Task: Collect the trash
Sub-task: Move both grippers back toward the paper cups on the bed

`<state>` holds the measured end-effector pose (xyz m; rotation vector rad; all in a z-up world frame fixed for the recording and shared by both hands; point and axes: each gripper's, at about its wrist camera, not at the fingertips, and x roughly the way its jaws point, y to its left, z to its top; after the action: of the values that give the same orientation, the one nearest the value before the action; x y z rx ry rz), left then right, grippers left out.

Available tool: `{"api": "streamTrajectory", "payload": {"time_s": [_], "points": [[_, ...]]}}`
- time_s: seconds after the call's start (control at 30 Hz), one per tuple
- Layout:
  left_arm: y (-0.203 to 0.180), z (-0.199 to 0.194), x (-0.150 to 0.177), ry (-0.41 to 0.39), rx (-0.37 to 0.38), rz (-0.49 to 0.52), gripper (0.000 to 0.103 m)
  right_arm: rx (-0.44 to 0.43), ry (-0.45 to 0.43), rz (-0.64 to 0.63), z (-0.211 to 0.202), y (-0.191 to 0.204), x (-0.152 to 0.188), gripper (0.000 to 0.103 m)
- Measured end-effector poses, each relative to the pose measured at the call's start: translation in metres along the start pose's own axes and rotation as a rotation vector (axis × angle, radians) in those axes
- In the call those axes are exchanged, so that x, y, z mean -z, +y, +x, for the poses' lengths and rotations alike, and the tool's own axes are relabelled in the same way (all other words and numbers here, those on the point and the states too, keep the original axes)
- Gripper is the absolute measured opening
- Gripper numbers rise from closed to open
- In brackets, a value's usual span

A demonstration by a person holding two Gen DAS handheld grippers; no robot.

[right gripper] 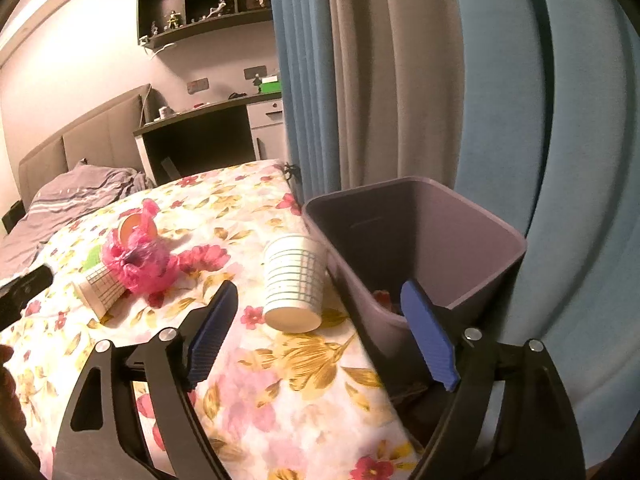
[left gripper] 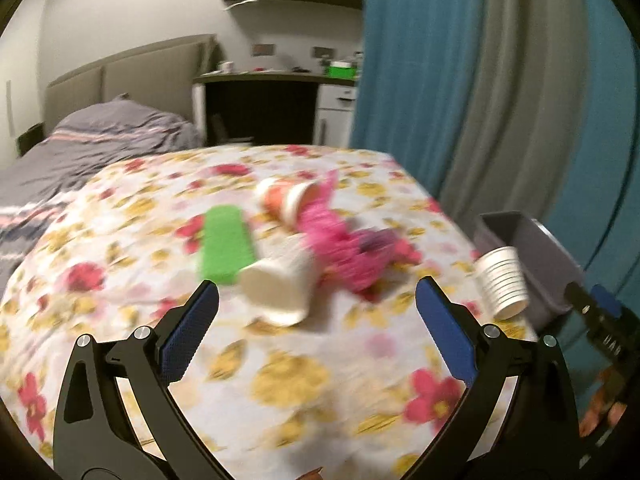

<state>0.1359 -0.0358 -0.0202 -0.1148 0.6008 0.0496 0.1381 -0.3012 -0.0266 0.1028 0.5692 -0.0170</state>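
Observation:
On the flowered bedspread (right gripper: pixel 304 364) a striped paper cup (right gripper: pixel 294 280) rests tipped against the purple bin (right gripper: pixel 512 248), its wide end toward me. My right gripper (right gripper: pixel 319 287) is open just short of that cup, with nothing between its fingers. Farther left lie a pink plastic bag (right gripper: pixel 136 260), a grid-printed cup (right gripper: pixel 100 284) and an orange cup (right gripper: pixel 134 226). The left wrist view is blurred. There my left gripper (left gripper: pixel 318 284) is open, close before a white cup (left gripper: pixel 280 288) lying on its side, beside a green flat piece (left gripper: pixel 224 244) and the pink bag (left gripper: pixel 344 248).
The bin stands at the bed's right edge against blue and grey curtains (right gripper: pixel 400 80), and something red (right gripper: pixel 384 298) lies inside it. A grey duvet (left gripper: pixel 80 148) covers the far left of the bed. A desk (left gripper: pixel 260 92) and wall shelves (right gripper: pixel 200 0) stand behind.

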Motion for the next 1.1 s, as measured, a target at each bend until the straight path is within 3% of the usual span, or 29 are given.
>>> {"api": "streamTrajectory", "payload": {"time_s": [0.23,0.43,0.8,1.1], "points": [[0.059,-0.025,0.016,-0.042,-0.09,-0.08,0.097,-0.016,0.047,-0.014,0.013,0.013,0.003,0.085],[0.08,-0.022,0.02,-0.04,-0.127,-0.111,0.097,-0.002,0.069,-0.022,0.021,0.017,0.005,0.085],[0.077,-0.015,0.023,-0.03,-0.107,-0.12,0.097,0.007,0.126,-0.068,0.049,0.025,0.002,0.085],[0.073,-0.011,0.022,-0.028,-0.098,-0.111,0.097,0.026,0.175,-0.072,0.079,0.022,-0.002,0.075]]}}
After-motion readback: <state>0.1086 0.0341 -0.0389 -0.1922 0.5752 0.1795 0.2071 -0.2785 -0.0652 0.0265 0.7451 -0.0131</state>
